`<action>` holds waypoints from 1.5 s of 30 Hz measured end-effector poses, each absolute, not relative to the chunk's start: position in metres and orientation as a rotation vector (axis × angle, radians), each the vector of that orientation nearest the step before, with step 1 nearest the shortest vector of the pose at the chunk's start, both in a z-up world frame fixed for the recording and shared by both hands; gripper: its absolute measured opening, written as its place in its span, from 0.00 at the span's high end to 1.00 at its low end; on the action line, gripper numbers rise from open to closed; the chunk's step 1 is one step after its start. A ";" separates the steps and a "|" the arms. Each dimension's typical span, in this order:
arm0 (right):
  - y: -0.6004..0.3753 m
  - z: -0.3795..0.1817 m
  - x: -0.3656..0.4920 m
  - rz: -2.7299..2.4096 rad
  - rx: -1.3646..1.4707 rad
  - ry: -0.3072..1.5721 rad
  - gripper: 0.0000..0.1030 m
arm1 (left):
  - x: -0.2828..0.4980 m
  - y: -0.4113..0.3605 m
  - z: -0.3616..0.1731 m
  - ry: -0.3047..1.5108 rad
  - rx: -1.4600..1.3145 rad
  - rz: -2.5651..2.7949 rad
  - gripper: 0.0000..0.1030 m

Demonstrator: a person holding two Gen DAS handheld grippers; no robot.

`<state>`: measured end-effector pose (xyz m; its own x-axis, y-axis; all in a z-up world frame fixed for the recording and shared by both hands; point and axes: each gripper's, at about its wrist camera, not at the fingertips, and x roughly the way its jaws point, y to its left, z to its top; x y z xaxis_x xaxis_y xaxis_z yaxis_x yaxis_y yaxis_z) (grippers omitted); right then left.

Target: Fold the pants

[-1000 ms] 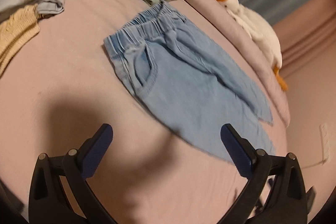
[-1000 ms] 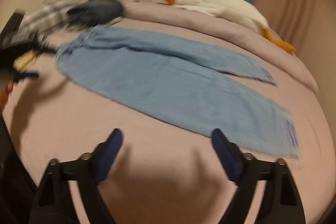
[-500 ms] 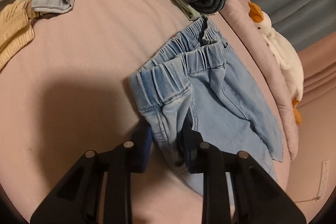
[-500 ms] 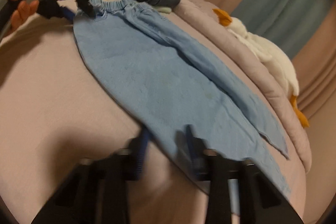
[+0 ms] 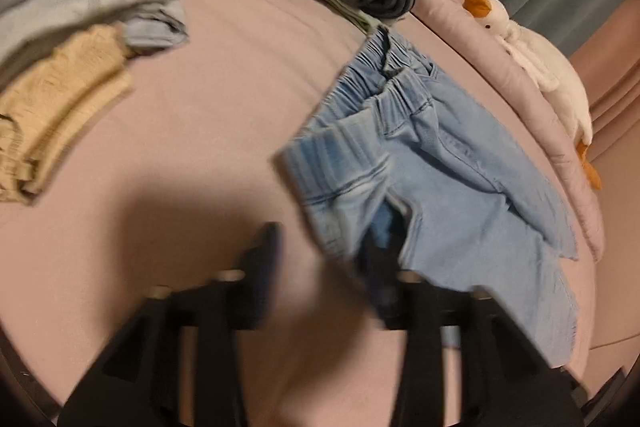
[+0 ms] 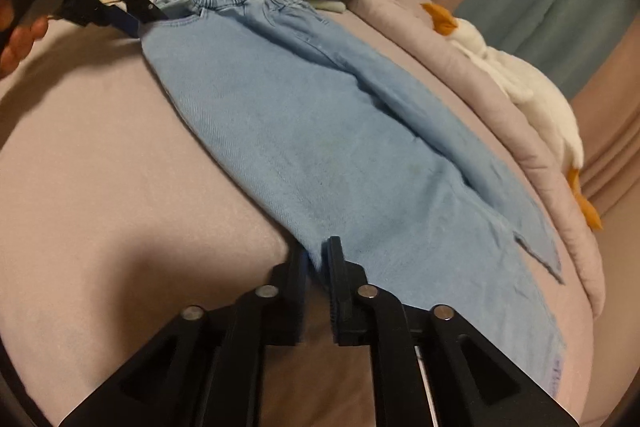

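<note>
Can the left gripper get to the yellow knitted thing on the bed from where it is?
Probably yes. The left gripper, its jaws opening beside the light blue pants waistband, has only bare pink sheet between it and the yellow knit. Nothing blocks that path.

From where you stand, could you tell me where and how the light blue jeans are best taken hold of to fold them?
Take the light blue jeans by the near long edge, at the waistband corner and low on the leg, coming in from the bare sheet side. They lie flat and lengthwise, legs apart, so that edge likely lifts over the far leg.
</note>
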<state>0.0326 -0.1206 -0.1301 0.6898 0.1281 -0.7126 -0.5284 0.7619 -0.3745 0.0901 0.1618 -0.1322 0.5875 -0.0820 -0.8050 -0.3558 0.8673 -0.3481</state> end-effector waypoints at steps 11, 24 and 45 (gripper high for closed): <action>-0.371 -0.117 0.016 0.123 0.457 0.889 0.62 | 0.056 0.146 -0.082 0.789 -0.396 0.012 0.35; -0.491 -0.161 0.041 -0.157 0.931 0.741 0.96 | 0.130 0.092 -0.141 0.998 -0.409 -0.074 0.45; -0.448 -0.076 0.021 -0.184 0.431 0.716 0.78 | 0.104 0.071 -0.105 0.883 -0.209 -0.133 0.25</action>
<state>0.0206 -0.4480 -0.0756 0.7427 -0.0171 -0.6694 0.3074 0.8968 0.3182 0.1035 0.0709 -0.1046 0.6284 -0.2006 -0.7516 0.0290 0.9715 -0.2351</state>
